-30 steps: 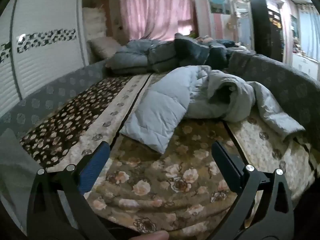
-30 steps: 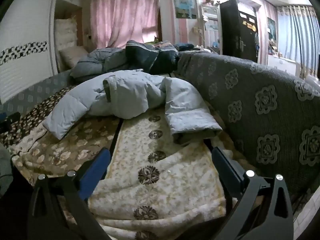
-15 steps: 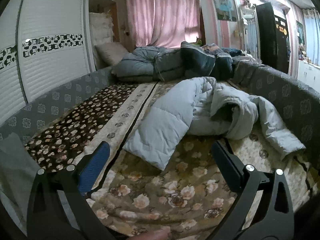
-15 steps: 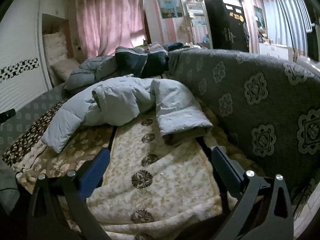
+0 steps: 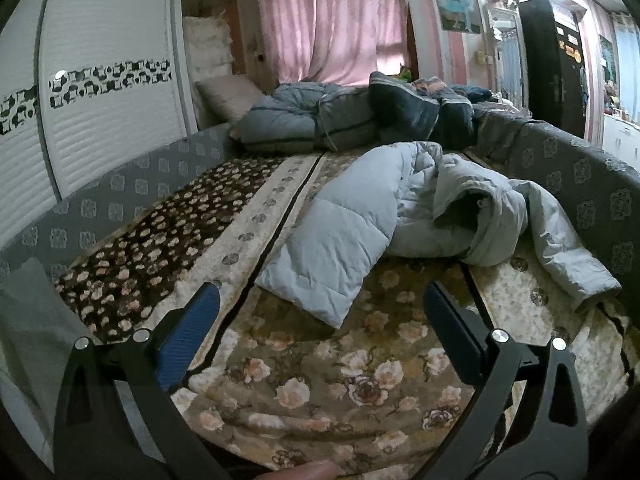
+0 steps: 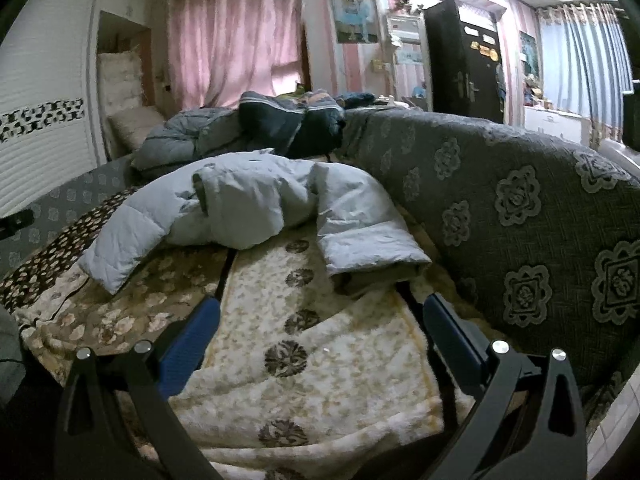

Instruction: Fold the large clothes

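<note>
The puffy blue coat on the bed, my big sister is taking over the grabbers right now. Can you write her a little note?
Left gripper: open, holding nothing, above the flowery blanket.
Right gripper: open, holding nothing, above the cream blanket.
The light blue puffer coat lies crumpled across the bed, one sleeve toward the grey patterned side panel. Neither gripper touches it.
Done: no fold visible.
Left: spread the coat flat, tuck in the sleeves, fold it.

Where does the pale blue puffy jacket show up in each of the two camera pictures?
Left wrist view: pale blue jacket at centre and right, crumpled on the floral blanket.
Right wrist view: pale blue jacket at centre left, one sleeve reaching right.
Shared landmark: pink curtains behind it.
</note>
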The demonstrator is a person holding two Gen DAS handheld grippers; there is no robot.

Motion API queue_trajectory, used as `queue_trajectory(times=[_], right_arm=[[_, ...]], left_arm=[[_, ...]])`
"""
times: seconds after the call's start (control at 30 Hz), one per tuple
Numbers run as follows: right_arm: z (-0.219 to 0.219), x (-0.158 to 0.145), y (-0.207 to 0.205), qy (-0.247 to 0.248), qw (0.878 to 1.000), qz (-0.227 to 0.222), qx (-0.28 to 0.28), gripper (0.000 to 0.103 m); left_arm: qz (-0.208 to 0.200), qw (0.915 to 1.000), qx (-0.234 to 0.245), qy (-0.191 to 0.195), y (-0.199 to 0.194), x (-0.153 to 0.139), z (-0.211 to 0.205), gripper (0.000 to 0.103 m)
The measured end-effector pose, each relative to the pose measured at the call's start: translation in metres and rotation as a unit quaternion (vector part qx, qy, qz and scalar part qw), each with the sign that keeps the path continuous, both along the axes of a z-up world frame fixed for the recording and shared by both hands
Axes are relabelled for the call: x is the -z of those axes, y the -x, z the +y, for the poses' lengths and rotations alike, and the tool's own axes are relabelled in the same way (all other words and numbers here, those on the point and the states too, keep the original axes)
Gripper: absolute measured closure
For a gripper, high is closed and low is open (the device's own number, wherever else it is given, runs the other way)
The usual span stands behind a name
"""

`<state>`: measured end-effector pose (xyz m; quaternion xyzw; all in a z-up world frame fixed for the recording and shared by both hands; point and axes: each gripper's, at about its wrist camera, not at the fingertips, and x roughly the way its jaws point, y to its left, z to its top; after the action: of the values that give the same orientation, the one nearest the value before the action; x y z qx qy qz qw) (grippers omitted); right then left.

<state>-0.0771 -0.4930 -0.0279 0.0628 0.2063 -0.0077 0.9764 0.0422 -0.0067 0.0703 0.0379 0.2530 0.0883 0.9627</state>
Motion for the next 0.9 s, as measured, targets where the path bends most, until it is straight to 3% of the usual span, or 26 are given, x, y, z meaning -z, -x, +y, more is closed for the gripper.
queue_trajectory(times=[0.5, 0.9], right_arm=[[-0.021, 0.007, -0.011, -0.037, 0.999, 0.018, 0.032, 0.002], [-0.009, 0.006, -0.013, -0.01, 1.0, 0.02, 0.022, 0.002]], left_arm=[[0.01, 0.9998, 0.016, 0.003, 0.001, 0.015, -0.001, 0.003], [0.007, 0.9998, 0.009, 0.015, 0.003, 0.023, 0.007, 0.003]])
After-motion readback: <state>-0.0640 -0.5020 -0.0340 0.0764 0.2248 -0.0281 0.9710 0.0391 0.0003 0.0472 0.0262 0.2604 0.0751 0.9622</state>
